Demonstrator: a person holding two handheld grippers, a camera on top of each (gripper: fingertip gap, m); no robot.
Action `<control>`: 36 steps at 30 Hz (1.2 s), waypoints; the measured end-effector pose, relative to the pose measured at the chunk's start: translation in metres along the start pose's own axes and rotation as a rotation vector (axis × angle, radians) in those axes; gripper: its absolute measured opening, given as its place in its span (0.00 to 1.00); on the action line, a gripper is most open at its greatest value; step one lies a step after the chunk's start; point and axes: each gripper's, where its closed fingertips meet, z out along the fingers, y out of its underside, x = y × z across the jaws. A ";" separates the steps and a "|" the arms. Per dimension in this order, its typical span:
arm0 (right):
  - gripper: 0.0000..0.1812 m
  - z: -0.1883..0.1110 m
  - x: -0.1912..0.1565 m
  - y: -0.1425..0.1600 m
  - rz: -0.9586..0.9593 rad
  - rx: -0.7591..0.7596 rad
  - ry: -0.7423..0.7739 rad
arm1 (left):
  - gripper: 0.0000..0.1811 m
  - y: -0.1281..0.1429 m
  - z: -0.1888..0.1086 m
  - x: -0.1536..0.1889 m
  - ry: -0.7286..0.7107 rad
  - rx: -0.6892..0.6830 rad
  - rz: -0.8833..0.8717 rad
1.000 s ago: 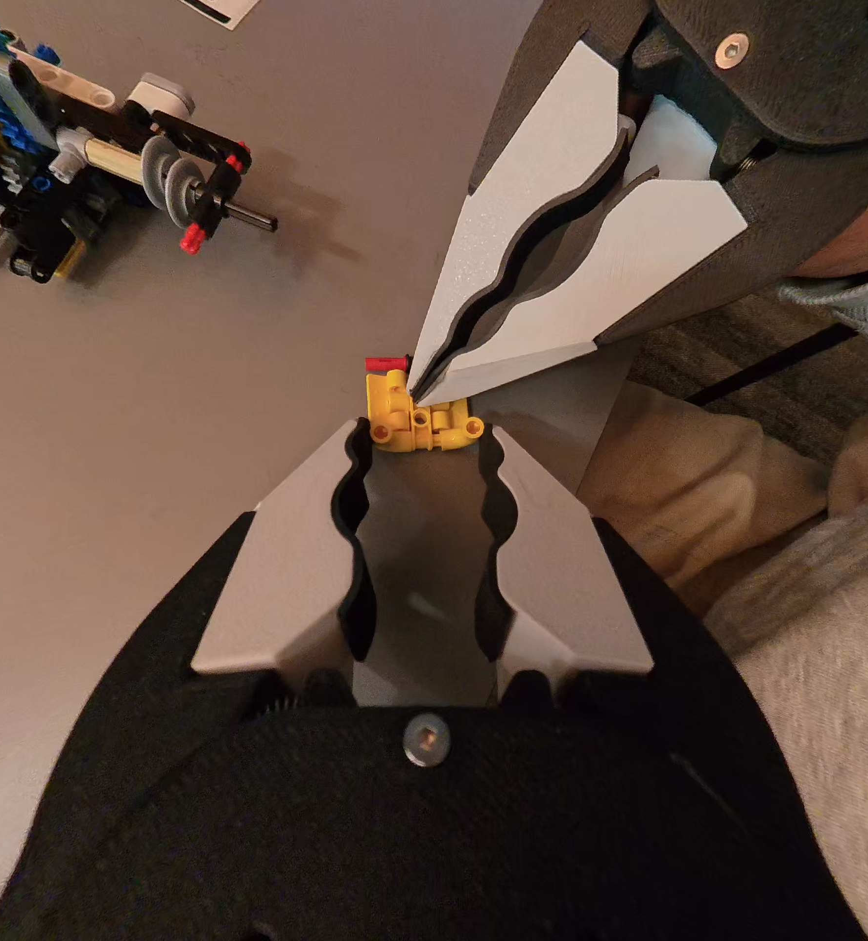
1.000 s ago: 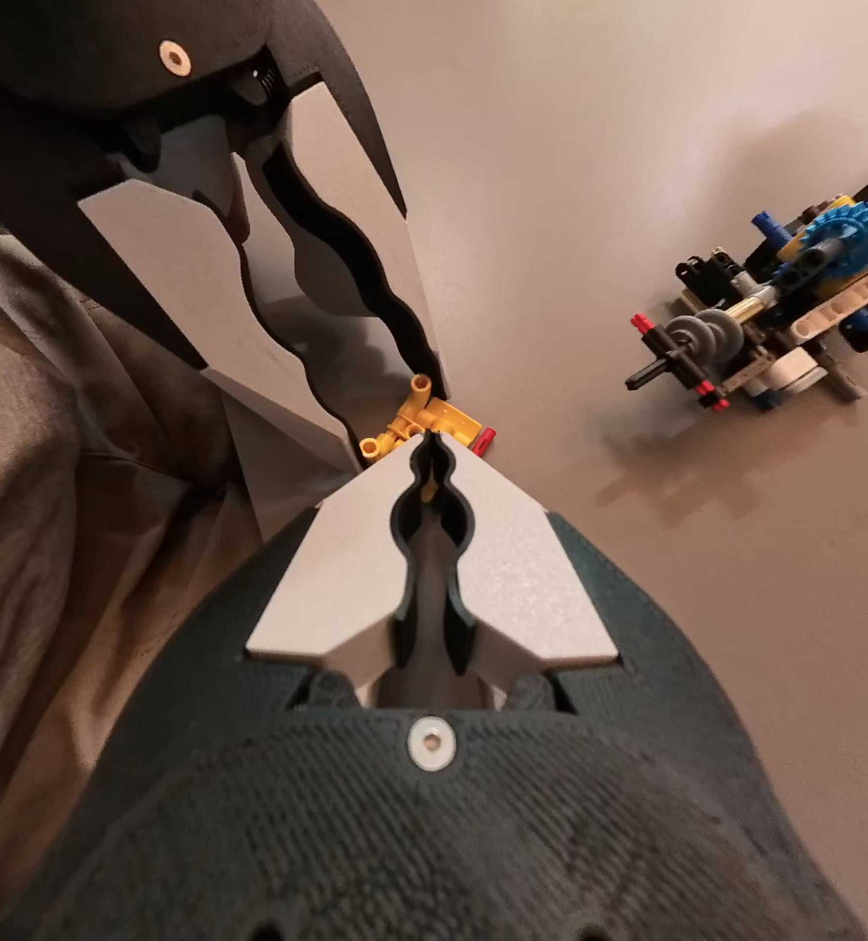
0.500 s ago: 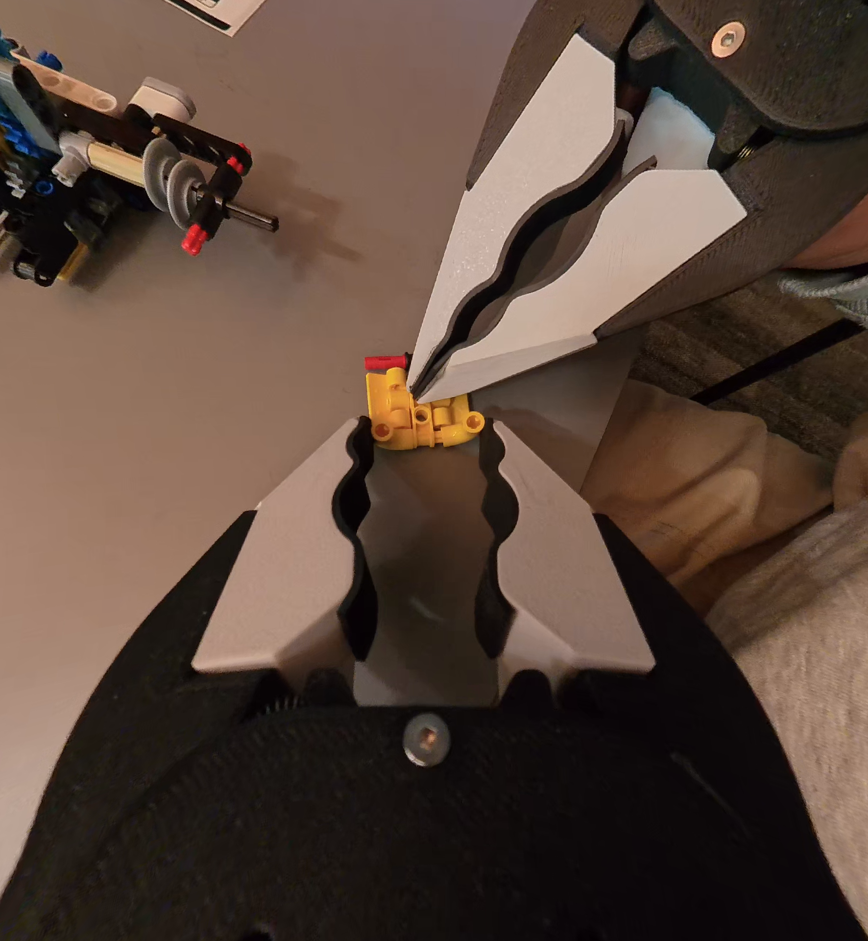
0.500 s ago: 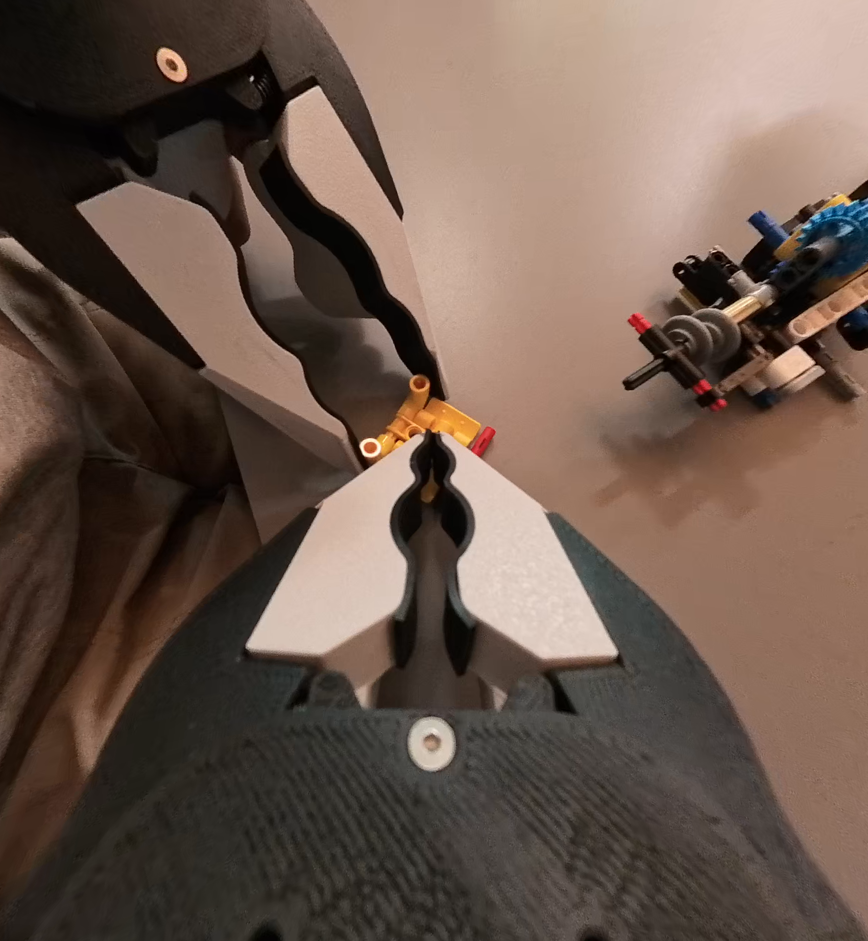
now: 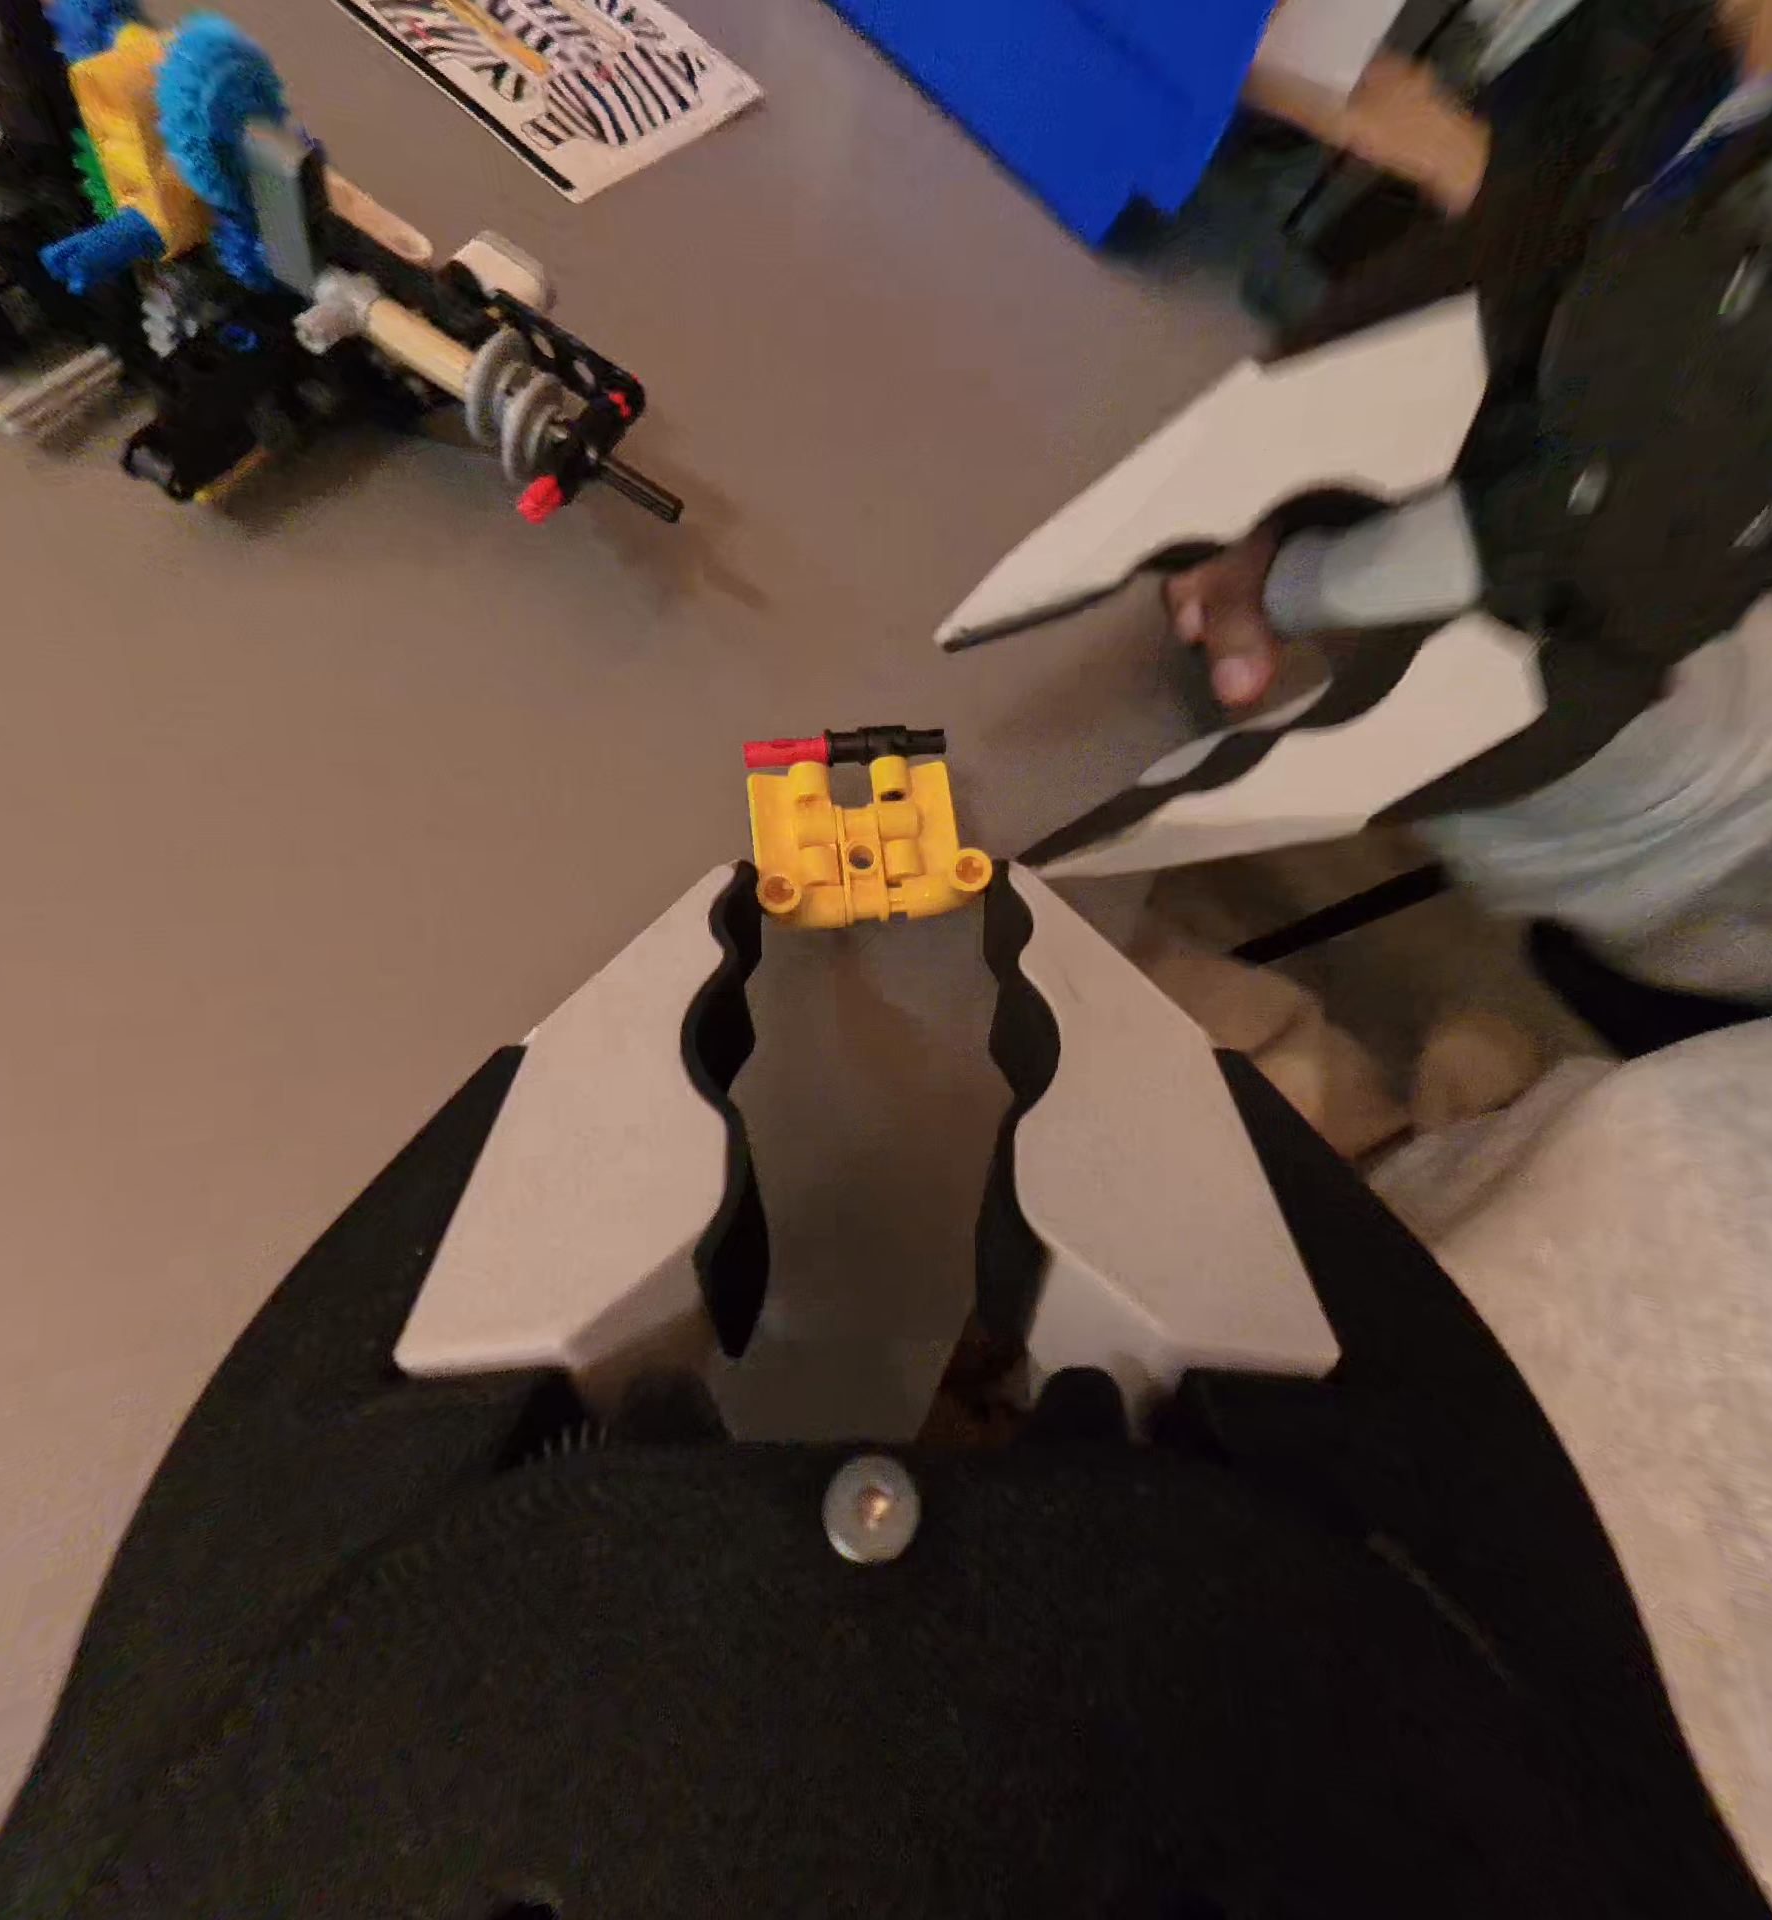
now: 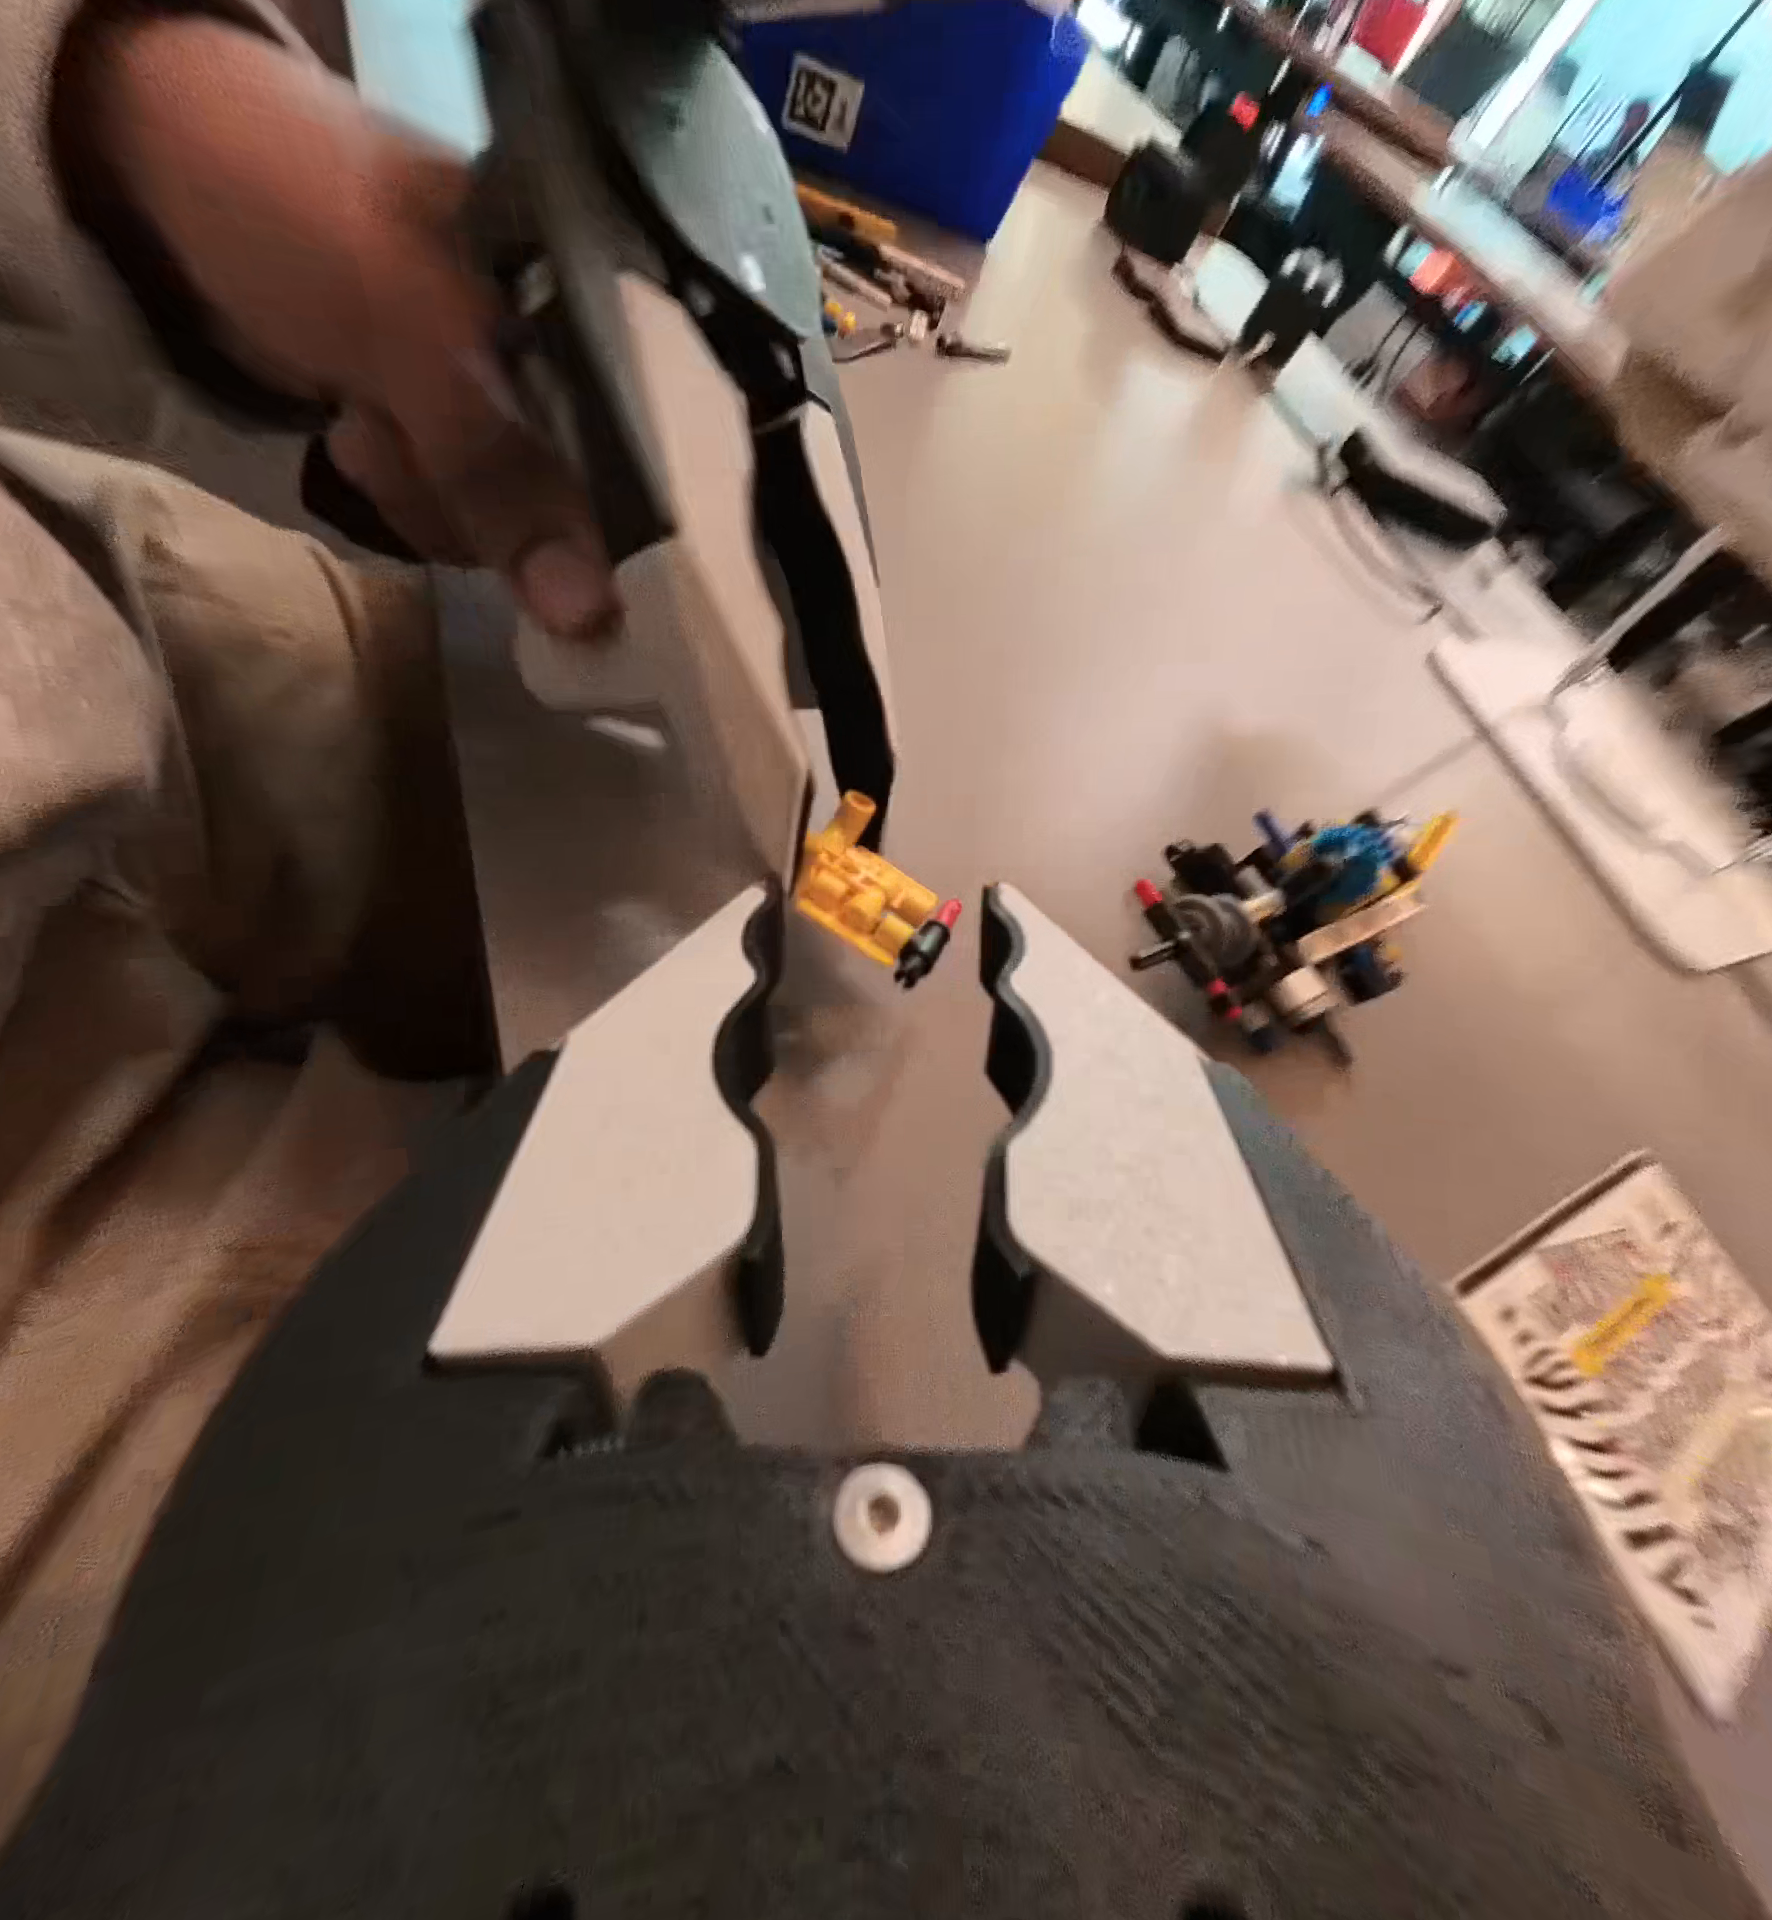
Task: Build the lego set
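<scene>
My left gripper (image 5: 871,881) is shut on a small yellow Lego piece (image 5: 866,842) and holds it by its two ends at the fingertips, above the grey table (image 5: 290,831). A red and black pin (image 5: 840,746) sits across the piece's far edge. My right gripper (image 6: 877,899) is open and empty, a short way off the piece. It shows blurred at the right of the left wrist view (image 5: 986,748). The right wrist view shows the yellow piece (image 6: 856,888) between the left gripper's fingers (image 6: 736,727).
The partly built Lego model (image 5: 290,312) lies on the table at the far left; it also shows in the right wrist view (image 6: 1287,914). A printed instruction sheet (image 5: 570,73) (image 6: 1671,1403) and a blue bin (image 5: 1048,94) lie beyond. The person's lap (image 5: 1640,1351) is at right.
My right gripper was shut at the yellow piece; it has opened and pulled back to the right. The black part of the pin now shows on the piece. Both views have swung.
</scene>
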 end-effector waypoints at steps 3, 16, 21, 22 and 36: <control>0.22 -0.001 -0.005 -0.003 -0.169 0.012 0.074 | 0.24 -0.008 -0.012 0.004 0.145 0.080 -0.184; 0.09 0.021 -0.036 -0.010 -0.521 -0.091 0.061 | 0.24 0.012 -0.018 0.021 0.215 -0.020 -0.190; 0.09 0.017 -0.031 -0.020 -0.442 -0.049 0.080 | 0.29 0.003 -0.022 0.028 0.261 0.021 -0.217; 0.09 0.016 -0.030 -0.022 -0.422 -0.035 0.084 | 0.33 0.001 -0.023 0.029 0.267 0.025 -0.220; 0.08 -0.009 -0.011 -0.093 0.551 0.441 -0.210 | 0.30 -0.039 -0.069 0.050 0.477 0.490 -0.022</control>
